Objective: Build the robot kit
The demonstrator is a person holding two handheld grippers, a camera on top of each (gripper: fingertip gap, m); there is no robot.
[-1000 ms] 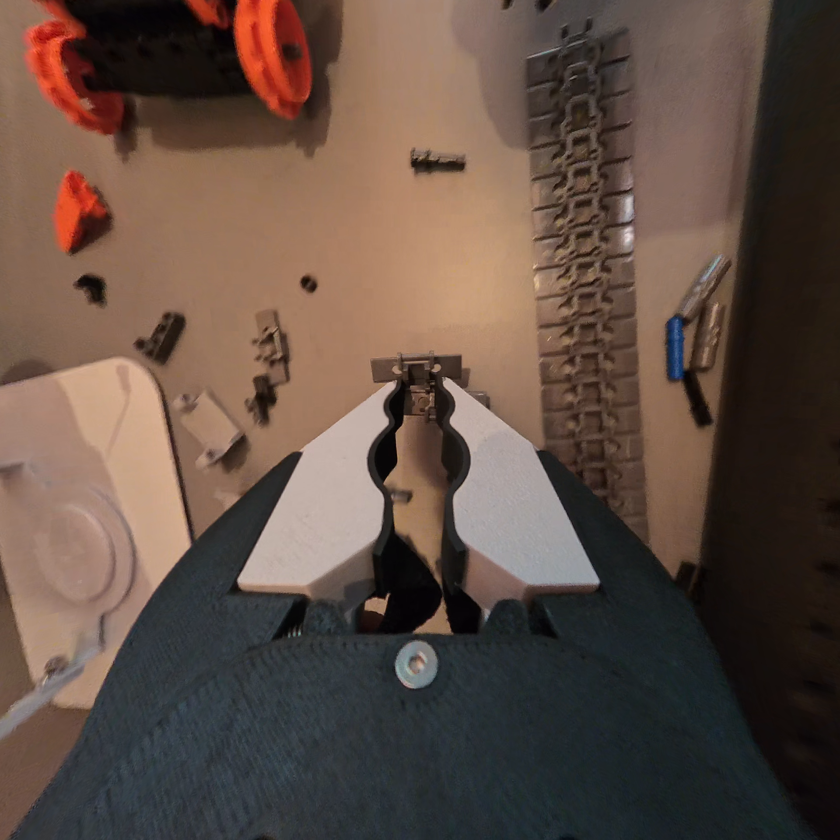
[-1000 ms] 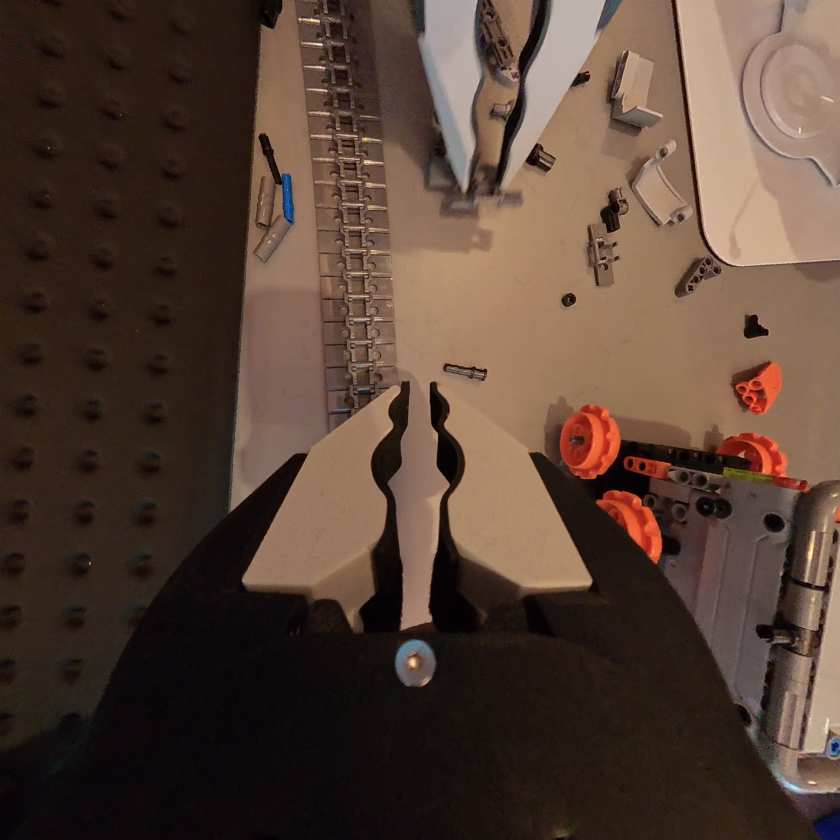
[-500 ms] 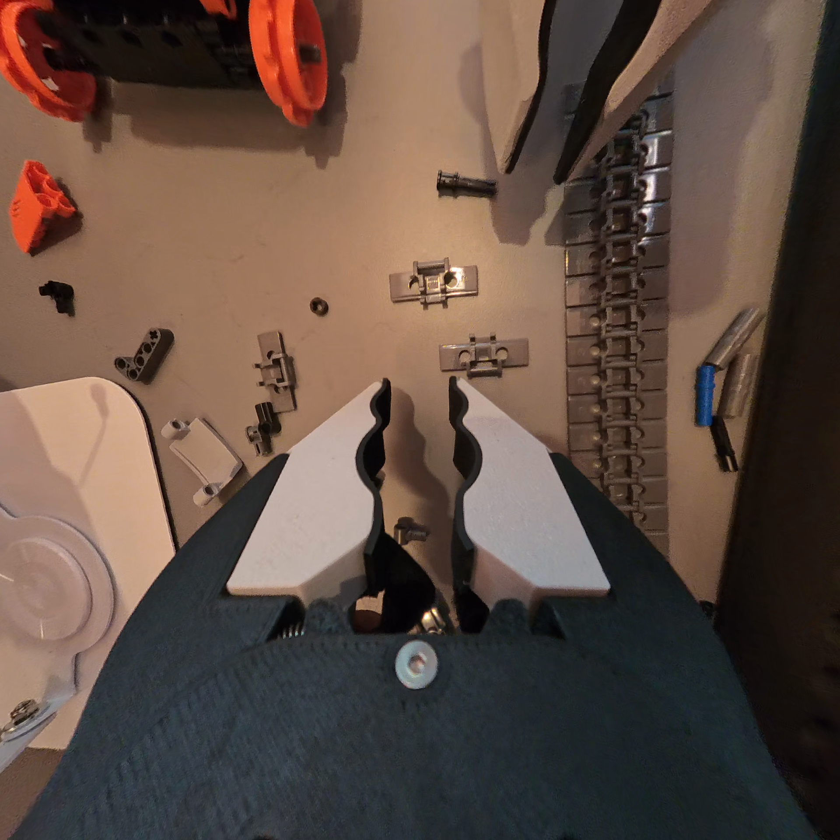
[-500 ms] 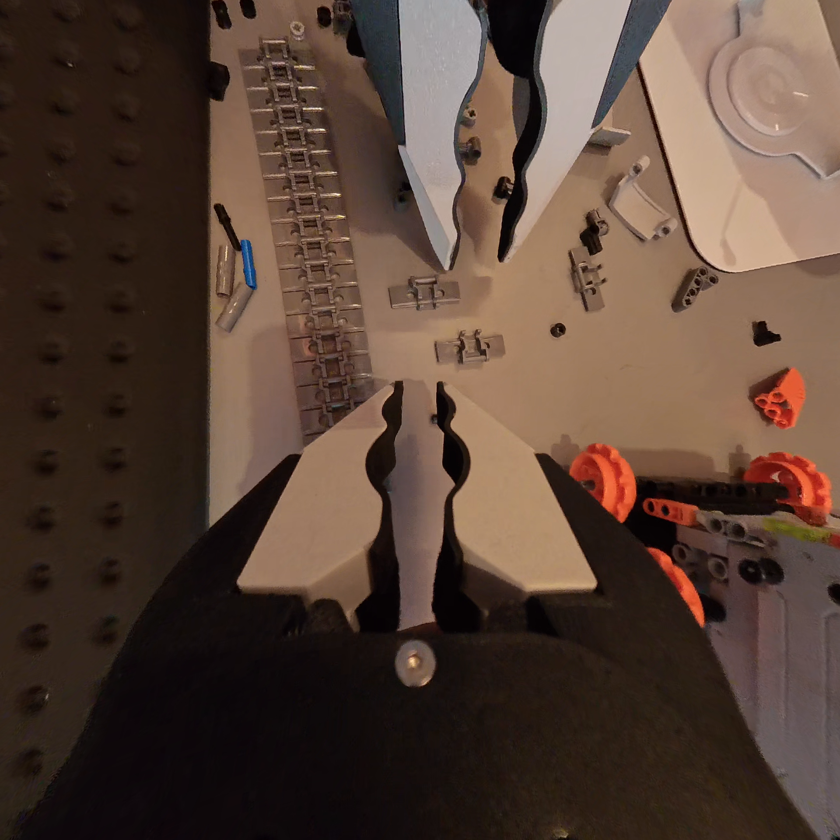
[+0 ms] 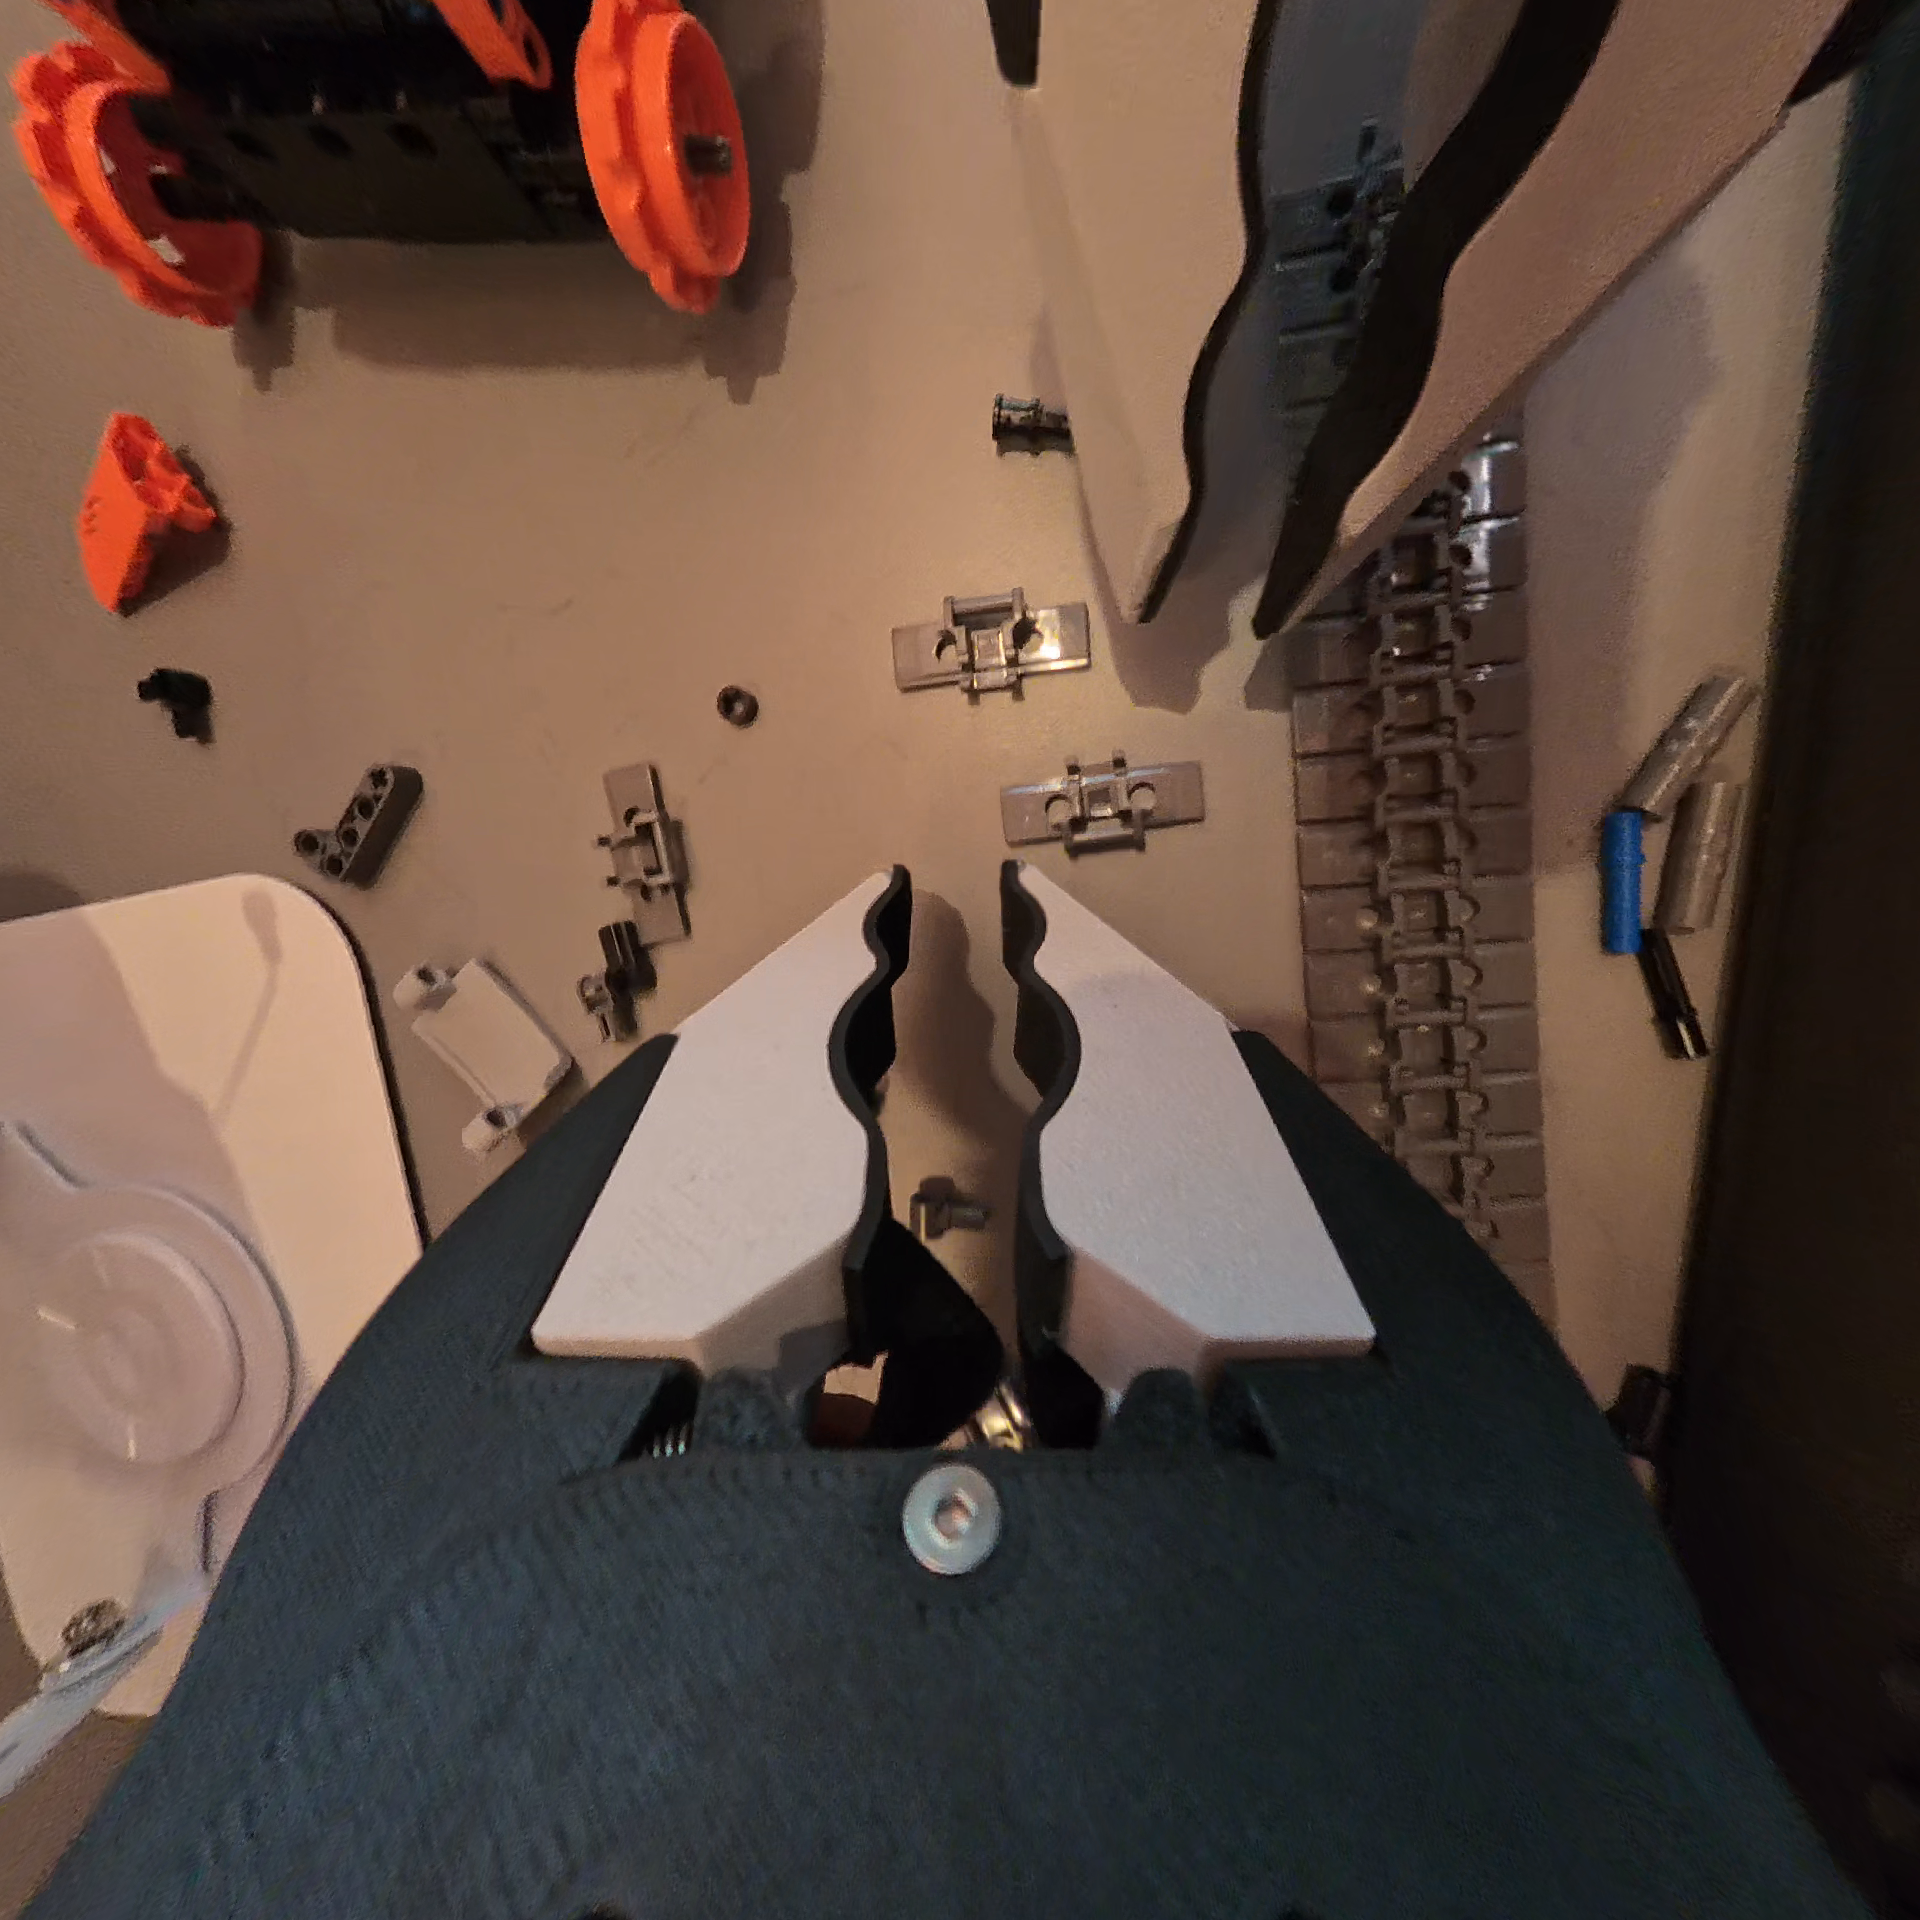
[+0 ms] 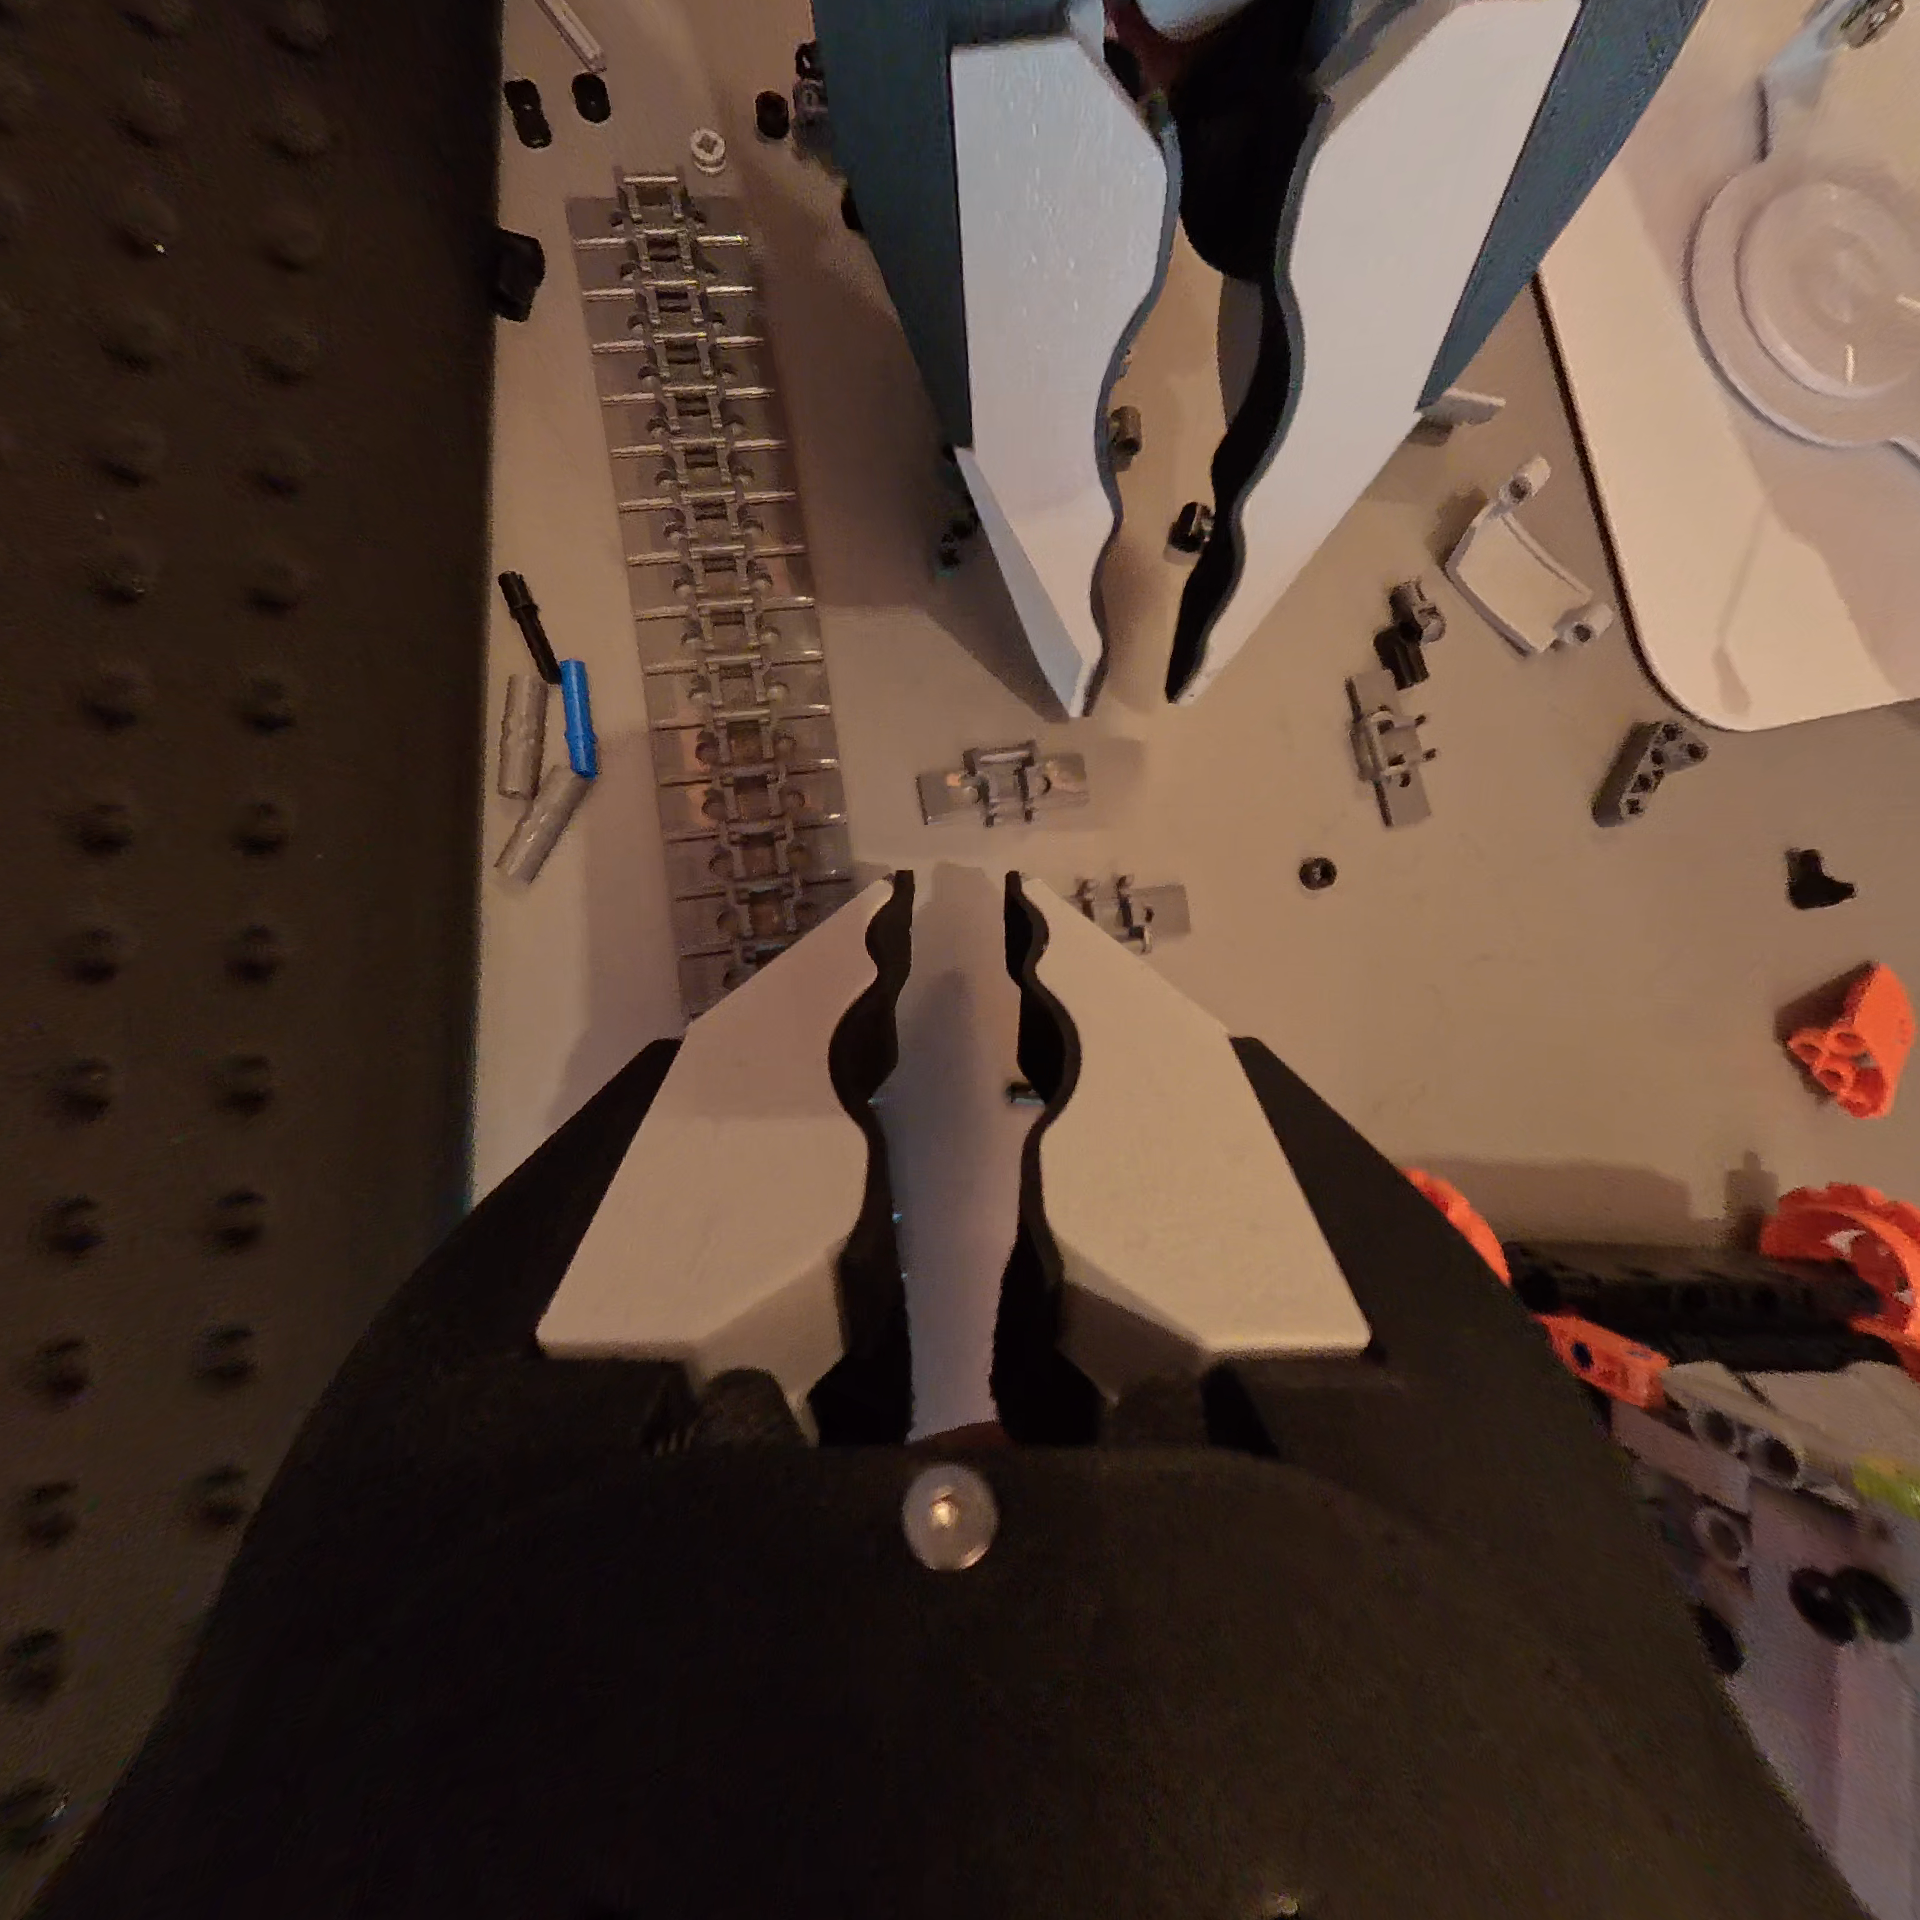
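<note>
Left wrist view: my left tool (image 5: 954, 881) is spread and empty; a second ago it pinched a grey track link (image 5: 1101, 803), now lying on the table (image 5: 499, 582) just beyond its tips, beside the long track strip (image 5: 1413, 935).

Right wrist view: my right tool (image 6: 958, 883), slightly parted and empty, has advanced alongside the strip's end (image 6: 727, 582).

On the grey worktop (image 5: 520, 540), a long grey track strip (image 5: 1418, 935) lies at three o'clock, two loose track links (image 5: 992, 646) centrally, an orange-wheeled black chassis (image 5: 416, 135) at eleven, and a white board (image 5: 187, 1091) at eight.
</note>
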